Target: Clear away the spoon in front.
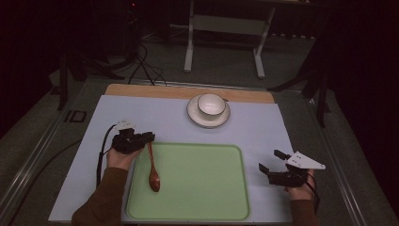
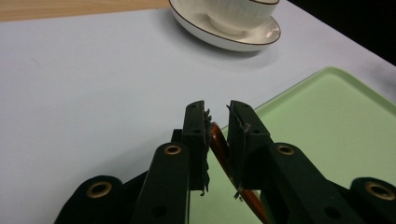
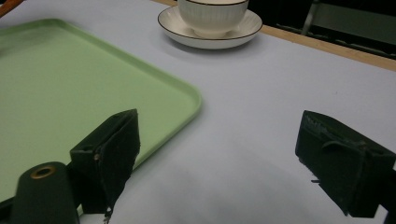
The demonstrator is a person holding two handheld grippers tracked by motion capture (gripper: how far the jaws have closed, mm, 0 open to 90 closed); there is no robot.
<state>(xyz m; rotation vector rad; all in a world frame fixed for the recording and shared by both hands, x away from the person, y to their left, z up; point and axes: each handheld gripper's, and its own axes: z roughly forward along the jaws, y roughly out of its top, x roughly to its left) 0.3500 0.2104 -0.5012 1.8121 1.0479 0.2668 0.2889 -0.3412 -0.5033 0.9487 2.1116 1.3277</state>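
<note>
A brown wooden spoon (image 1: 154, 179) lies along the left side of a pale green tray (image 1: 197, 183), bowl toward the person. My left gripper (image 1: 149, 137) is at the tray's far left corner, shut on the top of the spoon's handle. In the left gripper view the handle (image 2: 219, 144) runs slantwise between the two narrow-set jaws of the left gripper (image 2: 218, 109). My right gripper (image 1: 268, 159) hovers just right of the tray, jaws wide apart, and the right gripper view shows nothing in the right gripper (image 3: 219, 135).
A white ribbed cup (image 1: 210, 104) stands on a white saucer (image 1: 208, 125) at the back centre of the pale mat (image 1: 155, 117). A wooden strip (image 1: 141, 90) edges the table's far side. Cables and a stand's legs lie on the floor beyond.
</note>
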